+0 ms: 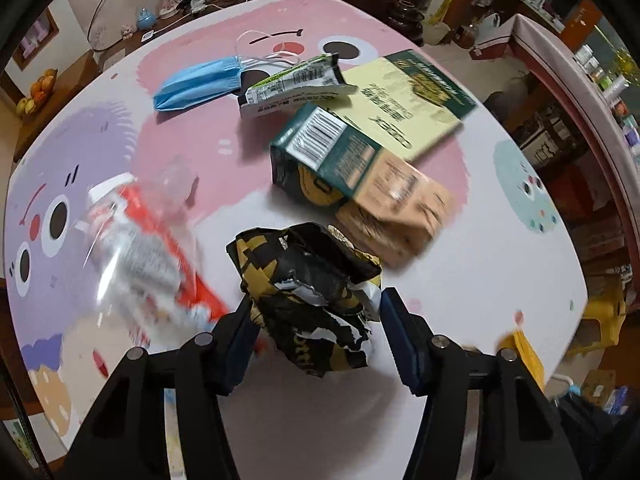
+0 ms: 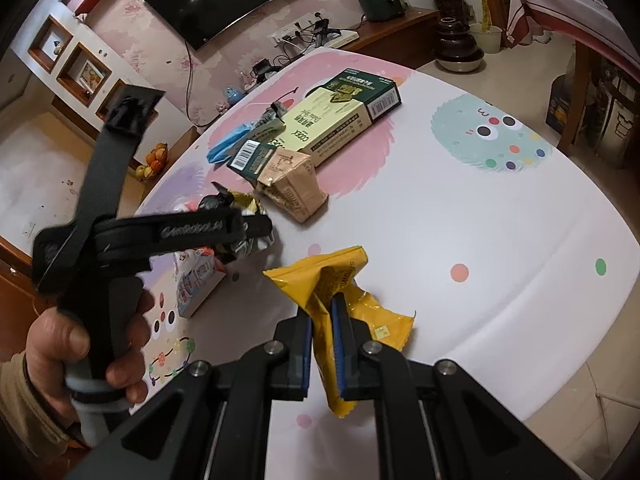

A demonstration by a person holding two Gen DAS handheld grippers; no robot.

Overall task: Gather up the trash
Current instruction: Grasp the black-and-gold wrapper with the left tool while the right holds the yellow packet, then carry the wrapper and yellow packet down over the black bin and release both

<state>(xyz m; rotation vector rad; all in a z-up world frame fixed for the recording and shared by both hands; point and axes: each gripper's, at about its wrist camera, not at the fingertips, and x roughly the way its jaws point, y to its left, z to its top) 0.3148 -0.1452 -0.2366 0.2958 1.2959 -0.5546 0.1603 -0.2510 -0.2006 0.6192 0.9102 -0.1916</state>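
My left gripper (image 1: 316, 308) points down at the table and is shut on a crumpled black-and-gold wrapper (image 1: 308, 276), which fills the gap between both pads. My right gripper (image 2: 322, 306) is shut on a yellow wrapper (image 2: 320, 272), whose ends stick out above and below the fingers. More trash lies on the table: a blue face mask (image 1: 200, 84), a green-and-white sachet (image 1: 292, 84), a yellow-green box (image 1: 416, 96), a squashed green-and-tan carton (image 1: 360, 184) and a clear red-and-white packet (image 1: 136, 240).
The round table (image 1: 480, 272) has a cartoon-print cloth, and its edge curves close on the right. A hand (image 2: 80, 340) grips the left tool's handle at the lower left of the right wrist view. Cables and shelves stand behind the table.
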